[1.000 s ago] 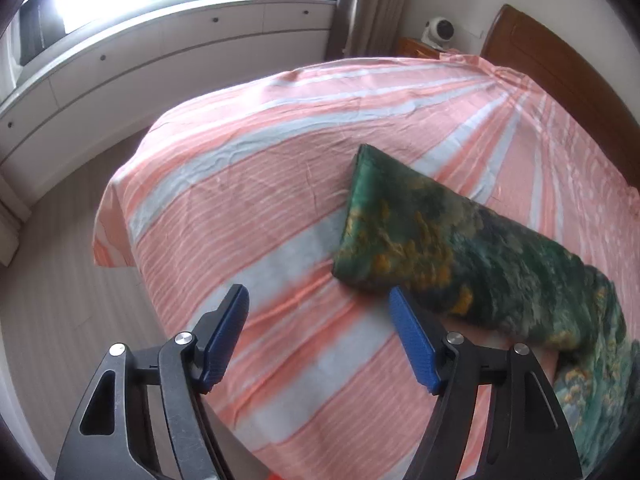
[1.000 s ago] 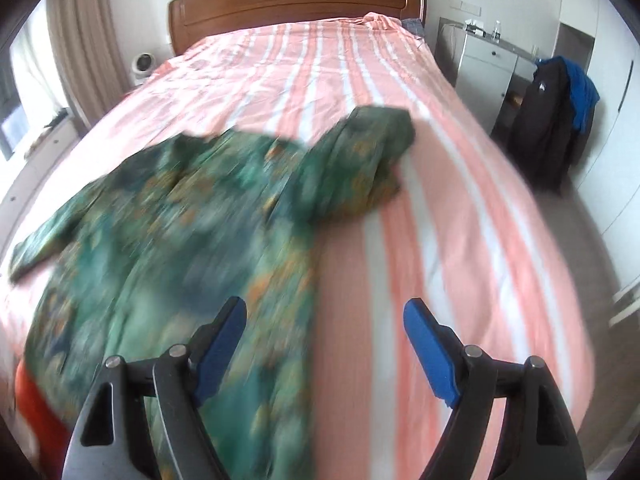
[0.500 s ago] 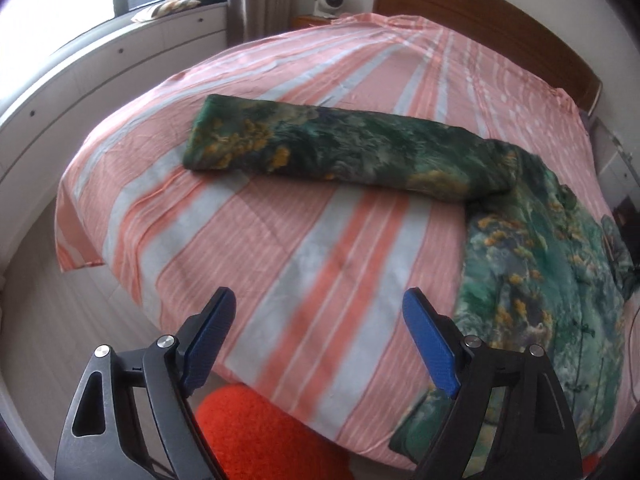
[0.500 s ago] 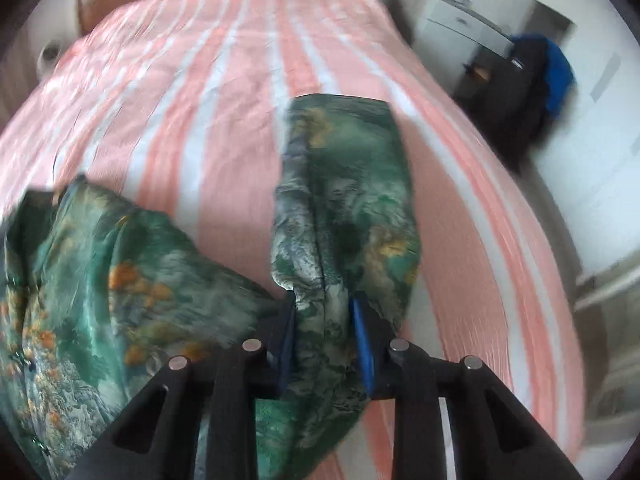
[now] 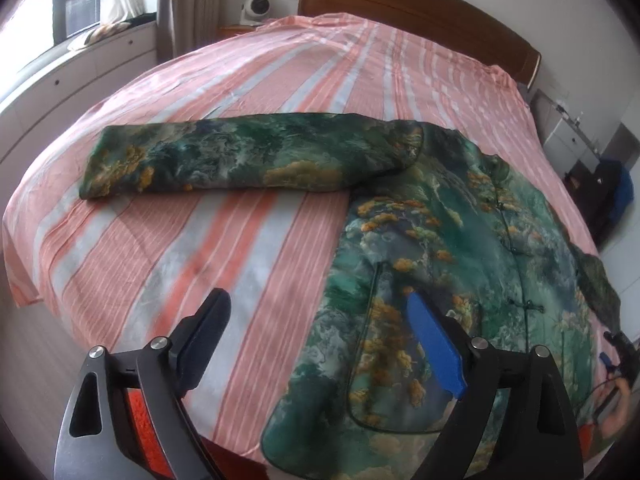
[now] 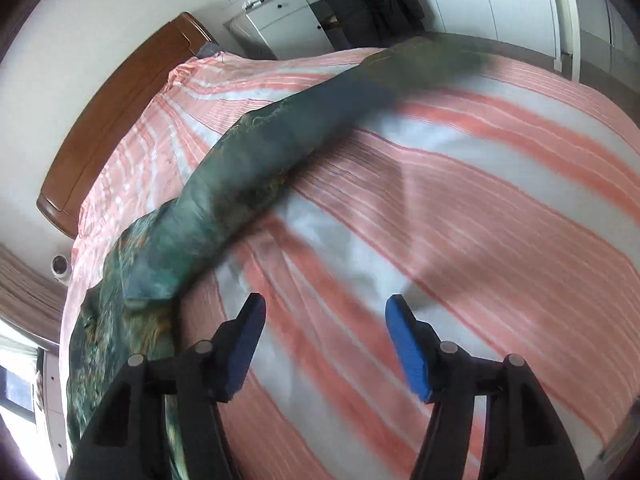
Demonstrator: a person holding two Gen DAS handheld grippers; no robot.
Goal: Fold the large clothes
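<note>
Pink-and-grey striped sheets cover the wide bed [image 5: 224, 248] with its brown wooden headboard [image 5: 420, 12], and on it lies the green padded jacket with orange blossom print [image 5: 460, 248], spread flat near the foot edge. One sleeve [image 5: 240, 156] stretches straight out toward the window-side edge; the other [image 6: 256, 168] reaches toward the opposite edge. We hold our left gripper [image 5: 320, 344] over the jacket's hem, fingers released and opening wider, nothing between them. Our right gripper [image 6: 324, 344] hangs over bare sheet, fingers opening, empty.
</note>
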